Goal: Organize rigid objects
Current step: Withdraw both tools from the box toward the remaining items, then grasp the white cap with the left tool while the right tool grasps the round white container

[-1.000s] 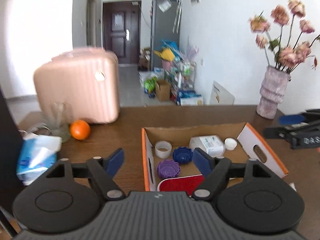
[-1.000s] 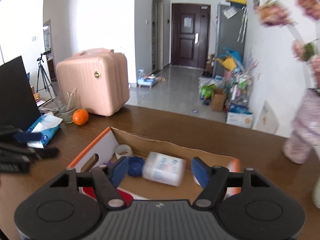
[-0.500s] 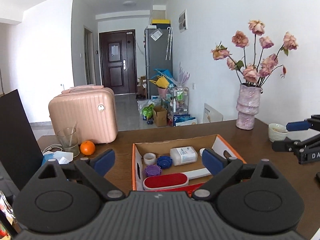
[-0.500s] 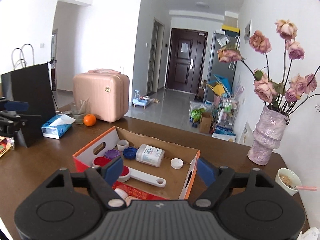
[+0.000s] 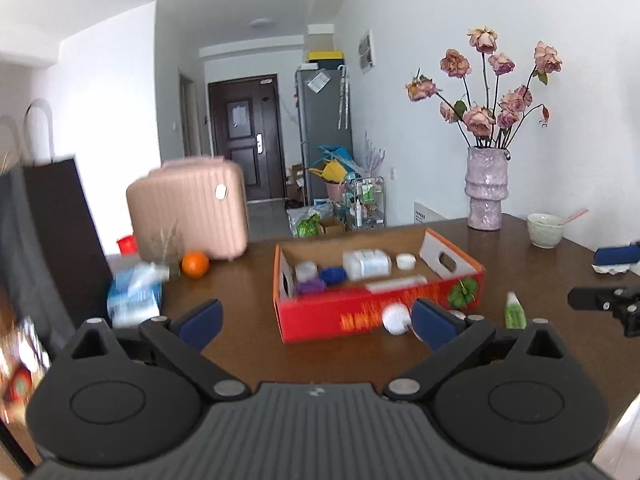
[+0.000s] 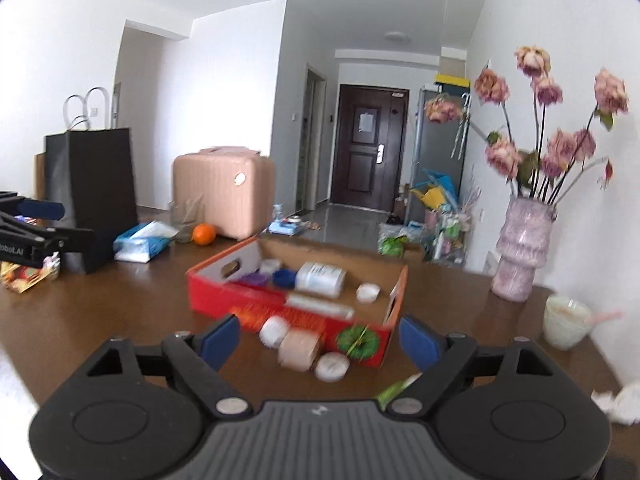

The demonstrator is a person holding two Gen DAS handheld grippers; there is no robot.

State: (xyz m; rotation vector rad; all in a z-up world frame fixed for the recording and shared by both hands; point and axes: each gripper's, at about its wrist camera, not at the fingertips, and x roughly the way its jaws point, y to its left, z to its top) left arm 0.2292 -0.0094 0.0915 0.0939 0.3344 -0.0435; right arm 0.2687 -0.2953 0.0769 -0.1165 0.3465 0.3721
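left gripper [image 5: 316,318]: jaws just widened, empty | right gripper [image 6: 320,340]: same | box [image 5: 320,316] print blurred, perhaps yellow lettering

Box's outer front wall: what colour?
Red, orange-edged, on the cardboard box; clearest in the left wrist view.

I am looking across a brown wooden counter [image 5: 248,344] into a room where daylight is brightening white walls [image 5: 420,80]. A dark door [image 6: 370,148] is closing off the tiled hallway, a grey fridge [image 5: 324,128] is standing beside it, and a ceiling lamp [image 6: 397,37] is hanging unlit.
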